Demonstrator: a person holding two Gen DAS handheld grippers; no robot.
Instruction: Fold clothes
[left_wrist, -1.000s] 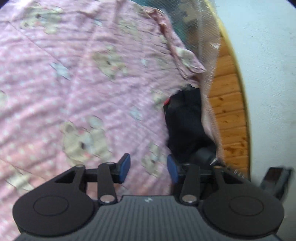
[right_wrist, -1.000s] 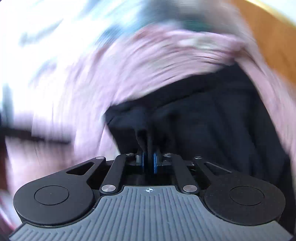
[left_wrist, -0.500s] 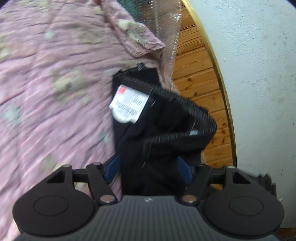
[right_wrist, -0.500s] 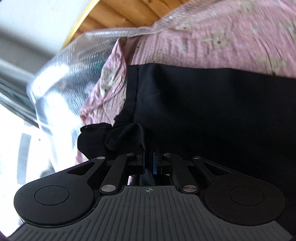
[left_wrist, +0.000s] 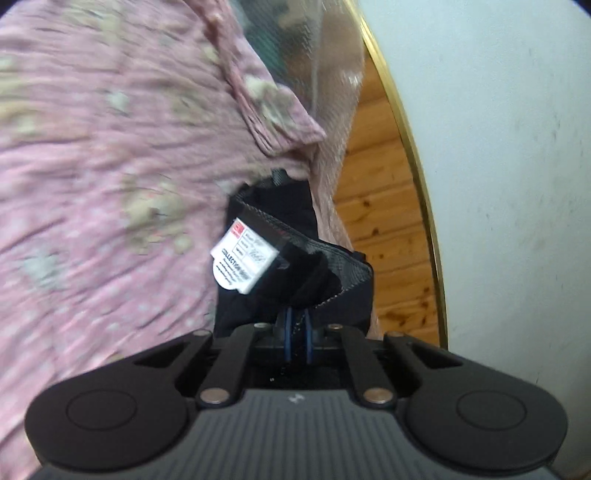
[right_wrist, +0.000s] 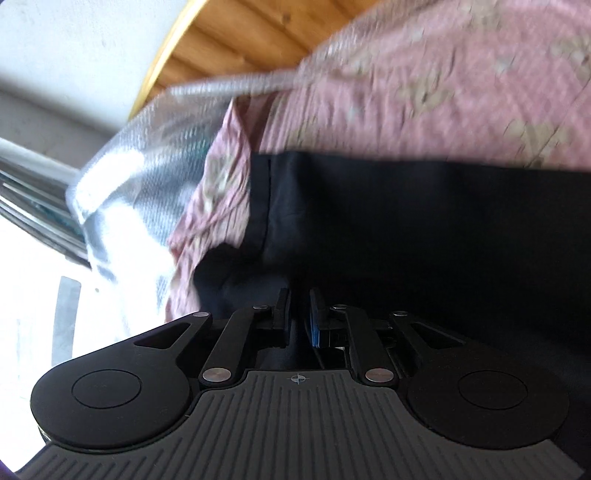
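Home bedroom, pink bear-print bedsheet (left_wrist: 110, 166), wooden plank floor (left_wrist: 384, 229), white plaster wall (left_wrist: 509, 166)

I read two fisheye views, one mounted on each handheld gripper, each looking forward along its own fingers.

The left wrist view sits close over the left gripper (left_wrist: 298, 330) and angles gently downward across the pink printed sheet (left_wrist: 110, 166), with the black garment (left_wrist: 295, 273) directly ahead and very near. A wood-panelled surface (left_wrist: 380, 221) and a white wall (left_wrist: 498, 184) fill its right side.

The right wrist view sits over the right gripper (right_wrist: 299, 317), pitched more steeply down and rolled, so the scene appears tilted. It is equally close to the garment.

Both views share the black garment, the pink sheet, a clear plastic cover (right_wrist: 147, 166), the wood panelling and the white wall.
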